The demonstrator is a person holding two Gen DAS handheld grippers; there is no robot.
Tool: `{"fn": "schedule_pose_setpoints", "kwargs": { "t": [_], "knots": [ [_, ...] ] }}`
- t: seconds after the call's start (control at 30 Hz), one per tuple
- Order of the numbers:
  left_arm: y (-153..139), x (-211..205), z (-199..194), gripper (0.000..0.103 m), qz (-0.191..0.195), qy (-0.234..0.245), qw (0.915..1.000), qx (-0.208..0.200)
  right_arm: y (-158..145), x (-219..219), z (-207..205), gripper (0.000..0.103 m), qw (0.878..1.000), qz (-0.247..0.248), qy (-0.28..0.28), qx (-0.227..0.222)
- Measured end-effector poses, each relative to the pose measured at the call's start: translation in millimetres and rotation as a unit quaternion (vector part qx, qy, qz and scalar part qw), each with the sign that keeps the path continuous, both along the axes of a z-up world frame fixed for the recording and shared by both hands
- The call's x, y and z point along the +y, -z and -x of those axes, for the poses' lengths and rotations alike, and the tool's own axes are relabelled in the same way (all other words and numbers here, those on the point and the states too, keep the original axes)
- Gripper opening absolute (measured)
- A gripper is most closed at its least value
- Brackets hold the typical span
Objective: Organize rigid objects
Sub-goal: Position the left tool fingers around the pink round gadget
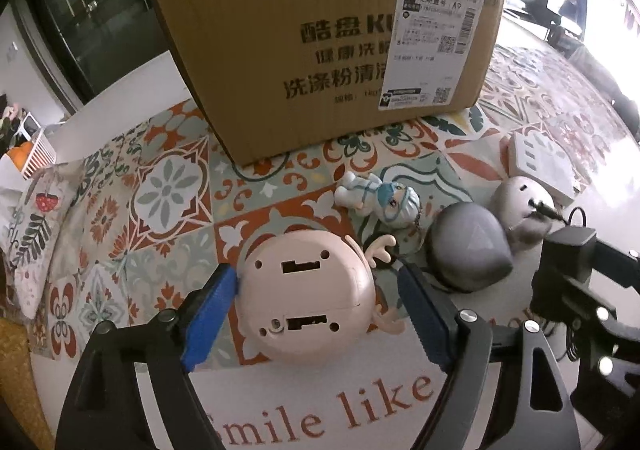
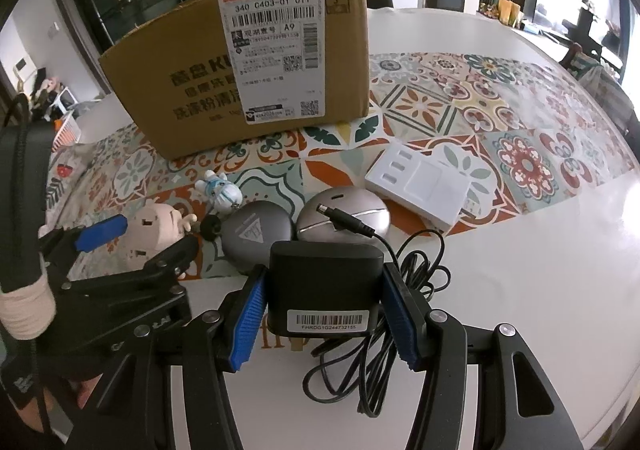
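Jaws: left gripper [image 1: 316, 306] straddles pink toy [image 1: 306, 300], open | right gripper [image 2: 324, 320] clamps adapter [image 2: 324, 286]

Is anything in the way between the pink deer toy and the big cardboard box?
Not directly. The pink deer toy sits between the left gripper fingers, with only patterned tablecloth ahead to the cardboard box. The little blue figurine lies off to the right.

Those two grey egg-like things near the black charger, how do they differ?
The left grey pod is darker and matte, with a triangle mark on top; the right grey pod is lighter and shinier, with a pale seam around it and a small dark oval spot. The charger's plug tip lies across the right one, not the left. Both are rounded, rest on the table, and are ungripped.
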State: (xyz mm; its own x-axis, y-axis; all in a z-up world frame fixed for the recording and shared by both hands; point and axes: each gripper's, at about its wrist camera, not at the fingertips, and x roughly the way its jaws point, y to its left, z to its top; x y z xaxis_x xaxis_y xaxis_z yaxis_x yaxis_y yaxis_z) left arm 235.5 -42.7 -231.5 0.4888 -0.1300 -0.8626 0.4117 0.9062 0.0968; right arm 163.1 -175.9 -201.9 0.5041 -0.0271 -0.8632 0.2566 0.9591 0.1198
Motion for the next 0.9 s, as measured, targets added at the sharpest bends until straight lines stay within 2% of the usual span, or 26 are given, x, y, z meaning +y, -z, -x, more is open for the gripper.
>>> {"fn": "schedule_pose_setpoints", "kwargs": {
  "t": [0.5,0.6,0.63,0.7,0.8,0.9],
  "knots": [
    [4,9,-7,0.079,0.022,0.008,0.9997,0.001,4,13,-5,0.056,1.0,0.0,-0.015,0.005],
    [-1,11,-2,0.072,0.025,0.008,0.9996,-0.009,2,14,-3,0.056,1.0,-0.001,-0.017,0.003],
    [-4,11,-1,0.055,0.026,0.01,0.9995,-0.015,2,14,-2,0.056,1.0,-0.002,-0.017,0.002],
    [-12,10,2,0.042,0.019,0.009,0.9992,-0.035,1,14,1,0.056,1.0,-0.003,-0.017,0.001],
    [-10,10,1,0.044,0.01,0.003,0.9994,-0.033,0,15,2,0.056,1.0,-0.001,-0.015,0.001],
    [-9,14,2,0.044,0.027,0.004,0.9993,-0.026,-1,15,2,0.056,1.0,0.0,-0.013,-0.001]
  ]
}}
